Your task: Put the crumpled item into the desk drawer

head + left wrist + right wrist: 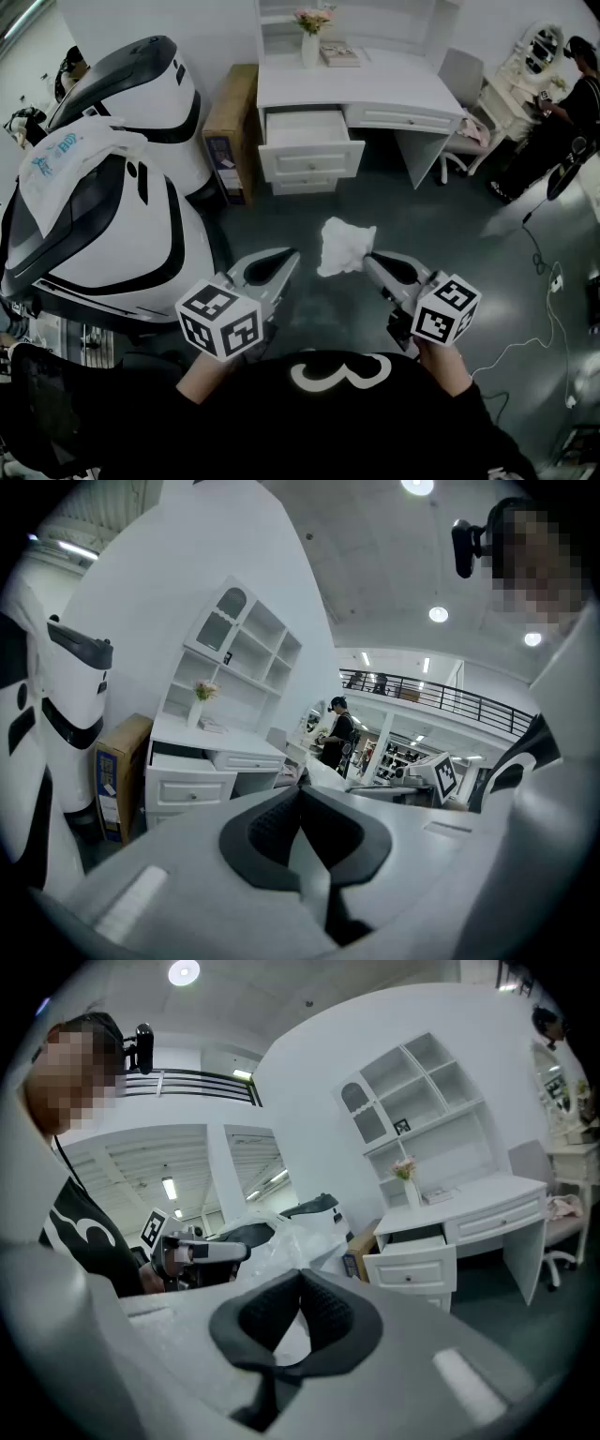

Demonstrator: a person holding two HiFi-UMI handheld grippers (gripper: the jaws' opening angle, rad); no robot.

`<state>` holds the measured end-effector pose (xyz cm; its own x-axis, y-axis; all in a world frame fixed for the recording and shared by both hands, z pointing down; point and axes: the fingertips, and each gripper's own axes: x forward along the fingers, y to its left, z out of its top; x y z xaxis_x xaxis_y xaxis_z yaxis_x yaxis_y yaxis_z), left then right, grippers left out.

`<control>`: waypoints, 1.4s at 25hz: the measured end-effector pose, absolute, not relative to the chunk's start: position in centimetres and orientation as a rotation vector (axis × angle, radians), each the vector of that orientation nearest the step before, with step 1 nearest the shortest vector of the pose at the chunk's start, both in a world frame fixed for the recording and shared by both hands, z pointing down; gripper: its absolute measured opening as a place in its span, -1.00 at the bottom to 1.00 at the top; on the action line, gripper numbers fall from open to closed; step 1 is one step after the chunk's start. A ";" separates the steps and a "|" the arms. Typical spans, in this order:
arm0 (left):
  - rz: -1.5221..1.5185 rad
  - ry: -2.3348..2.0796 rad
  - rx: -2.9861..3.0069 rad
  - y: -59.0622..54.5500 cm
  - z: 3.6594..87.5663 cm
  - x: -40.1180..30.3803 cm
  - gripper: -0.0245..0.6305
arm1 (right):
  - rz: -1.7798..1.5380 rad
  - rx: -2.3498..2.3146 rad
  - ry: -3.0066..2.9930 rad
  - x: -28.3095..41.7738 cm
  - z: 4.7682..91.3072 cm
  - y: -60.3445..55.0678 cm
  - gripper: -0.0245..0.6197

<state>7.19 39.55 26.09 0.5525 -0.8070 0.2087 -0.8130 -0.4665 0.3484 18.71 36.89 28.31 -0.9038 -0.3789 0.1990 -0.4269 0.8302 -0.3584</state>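
A crumpled white item hangs above the dark floor in front of me, and my right gripper is shut on its right side. In the right gripper view the item bulges up just past the closed jaws of that gripper. My left gripper points up to the item's left, shut and empty; its pads meet with nothing between them. The white desk stands ahead, its top left drawer pulled open; that drawer also shows in the right gripper view.
Two big white-and-black machines fill the left side. A cardboard box leans beside the desk. A vase of flowers stands on the desk. A chair and a person are at the right. Cables lie on the floor.
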 end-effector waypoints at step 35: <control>0.093 -1.425 2.226 21.9 30.5 -3.3 -0.89 | 0.772 0.544 -2.887 8.0 32.5 16.9 -0.91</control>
<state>-3.32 21.91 30.46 0.4518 -0.8355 0.3126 -0.8691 -0.3333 0.3654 8.04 16.89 32.45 -0.9306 -0.3133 0.1891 -0.3658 0.8071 -0.4634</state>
